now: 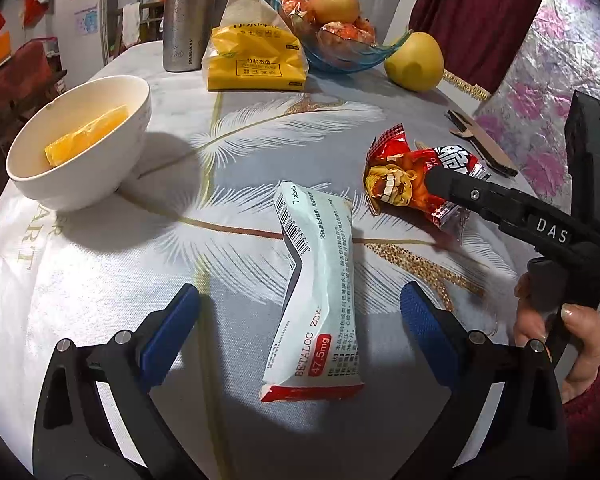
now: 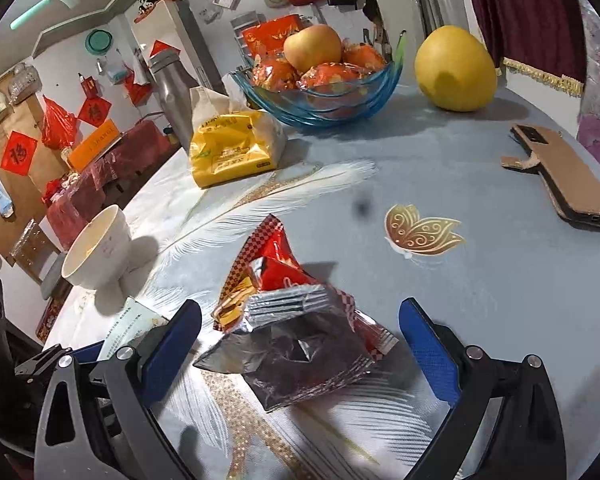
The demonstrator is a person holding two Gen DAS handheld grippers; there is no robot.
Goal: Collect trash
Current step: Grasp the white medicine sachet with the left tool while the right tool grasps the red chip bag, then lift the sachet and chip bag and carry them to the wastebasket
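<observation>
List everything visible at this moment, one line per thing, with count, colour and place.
medicine box: 1, white with red, crushed, on the table between the left gripper's fingers
snack wrapper: 1, red and silver, between the right gripper's fingers
bowl: 1, cream, left side, yellow piece inside
tissue pack: 1, yellow, far side
steel bottle: 1, silver, behind the tissues
fruit bowl: 1, blue glass, holds an apple and wrapped orange items
pomelo: 1, yellow, right of the fruit bowl
cardboard piece: 1, brown, on a dark flat object, right edge
tablecloth: 1, grey with feather print
left gripper: open
right gripper: open
</observation>
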